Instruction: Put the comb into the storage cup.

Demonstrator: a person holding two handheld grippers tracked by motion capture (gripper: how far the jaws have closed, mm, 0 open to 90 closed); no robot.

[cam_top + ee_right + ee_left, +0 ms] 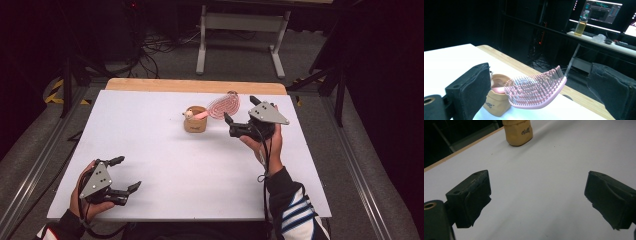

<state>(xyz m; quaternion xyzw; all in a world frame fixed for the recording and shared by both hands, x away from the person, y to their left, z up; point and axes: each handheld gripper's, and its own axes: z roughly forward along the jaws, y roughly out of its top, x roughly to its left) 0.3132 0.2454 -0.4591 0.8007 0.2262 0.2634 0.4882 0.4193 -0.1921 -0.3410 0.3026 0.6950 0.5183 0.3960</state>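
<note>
1. High view: right gripper (241,111) gapes wide just beside the pink hairbrush (223,105), whose handle rests in the tan cup (195,121); left gripper (124,174) (also wide) sits well apart.
2. Left gripper view: cup (519,131) far ahead.
3. Right gripper view: brush head (535,90) lies between the jaws, untouched, its long axis crosswise.

black grippers (239,109) w/ grey tri plates, cables; sleeve (292,210) dark, prob. blue-white stripes.

Cup (518,132) top cut off by upper edge in left gripper view; its printed label too small for us to read. Brush (536,91) handle end hidden inside cup in right gripper view. We cannot make out small object at cup rim in high view. Person's forearms cut by bottom edge.
</note>
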